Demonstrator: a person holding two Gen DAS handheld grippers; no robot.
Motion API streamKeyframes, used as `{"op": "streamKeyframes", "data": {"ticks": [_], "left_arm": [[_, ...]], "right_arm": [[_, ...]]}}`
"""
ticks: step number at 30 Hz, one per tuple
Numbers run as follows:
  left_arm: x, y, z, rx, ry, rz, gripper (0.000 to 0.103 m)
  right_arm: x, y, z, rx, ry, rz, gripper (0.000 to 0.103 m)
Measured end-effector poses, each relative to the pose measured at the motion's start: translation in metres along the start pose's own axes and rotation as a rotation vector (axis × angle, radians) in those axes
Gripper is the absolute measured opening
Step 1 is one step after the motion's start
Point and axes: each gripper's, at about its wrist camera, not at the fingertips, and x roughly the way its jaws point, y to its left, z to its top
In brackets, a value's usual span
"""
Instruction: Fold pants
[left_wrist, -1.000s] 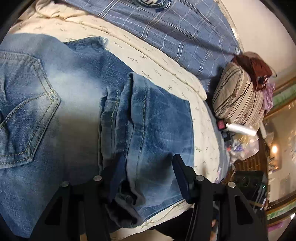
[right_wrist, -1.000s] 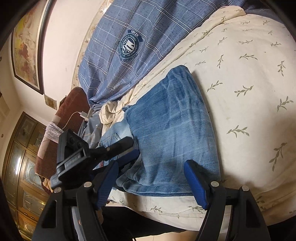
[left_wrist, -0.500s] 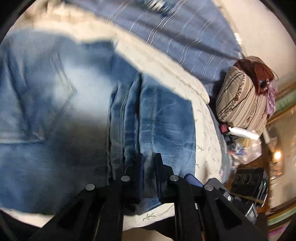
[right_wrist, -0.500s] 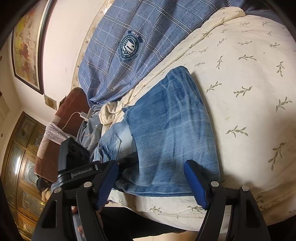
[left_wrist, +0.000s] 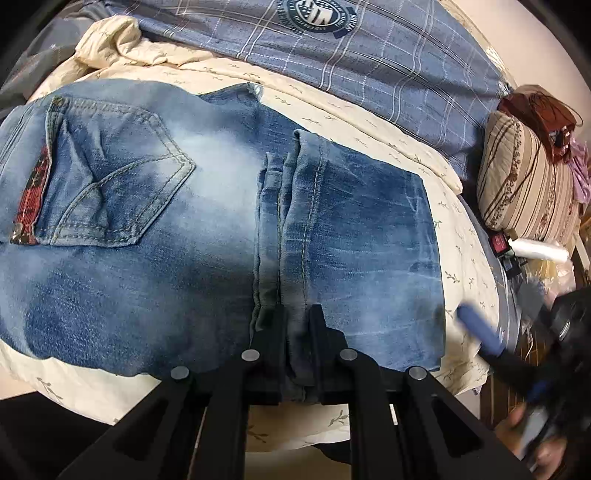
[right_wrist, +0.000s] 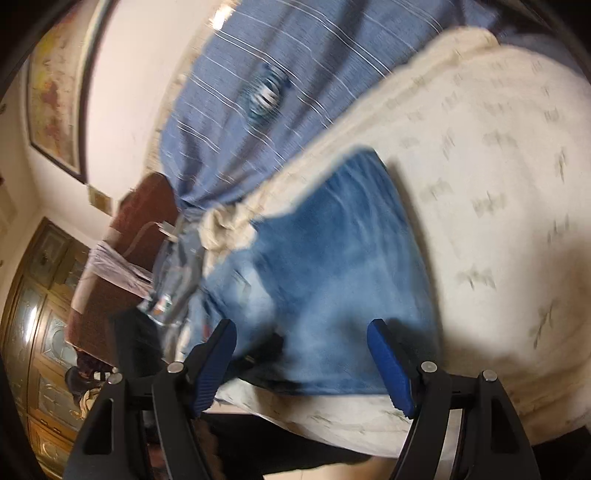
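The faded blue denim pants lie partly folded on the cream leaf-print bedsheet, their stacked leg hems bunched mid-garment near the bed's near edge. The left gripper is clamped tight on those hems. For a clean fold, it should probably lift all layers together and carry them over squarely. The right gripper hovers wide, gripping nothing, near the right folded edge, ready to steady it.

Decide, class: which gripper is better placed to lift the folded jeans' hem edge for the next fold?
Left, probably. The left gripper is already shut on the hem folds of the jeans, while the right gripper hangs open, holding nothing.
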Motion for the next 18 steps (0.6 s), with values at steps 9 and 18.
{"op": "streamKeyframes", "data": {"ticks": [9, 18], "left_arm": [[-0.023, -0.019, 0.023, 0.061, -0.083, 0.000, 0.016], [0.039, -0.040, 0.094, 0.129, -0.049, -0.012, 0.032]], "right_arm": [[0.030, -0.052, 0.019, 0.234, 0.087, 0.006, 0.074], [0.027, -0.056, 0.017, 0.217, 0.076, 0.034, 0.074]]}}
